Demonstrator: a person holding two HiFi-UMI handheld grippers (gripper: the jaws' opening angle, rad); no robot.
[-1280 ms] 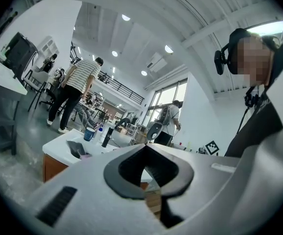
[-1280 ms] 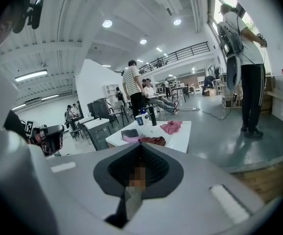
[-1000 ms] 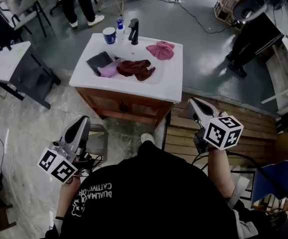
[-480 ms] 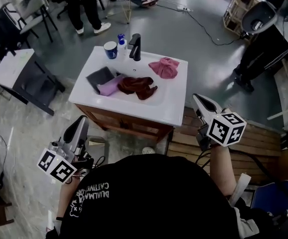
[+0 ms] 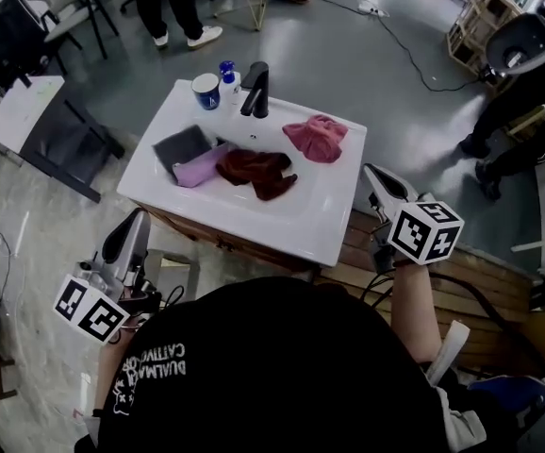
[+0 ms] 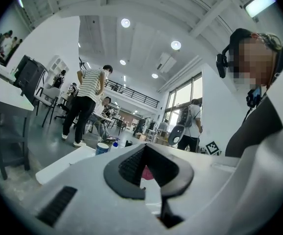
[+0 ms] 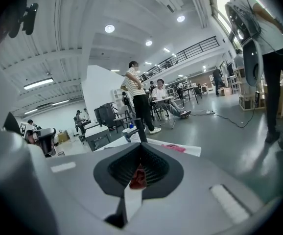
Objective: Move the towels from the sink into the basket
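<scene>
In the white sink lie three towels: a grey towel at the basin's left, a lilac towel touching it, and a maroon towel just beside that. A fourth, the pink towel, sits on the sink's right rim. Behind the basin stand one black faucet, one blue cup and one blue-capped bottle. Two grippers hover near the sink's front, apart from every towel. The left gripper and the right gripper each have their jaws pressed together, pinching nothing.
</scene>
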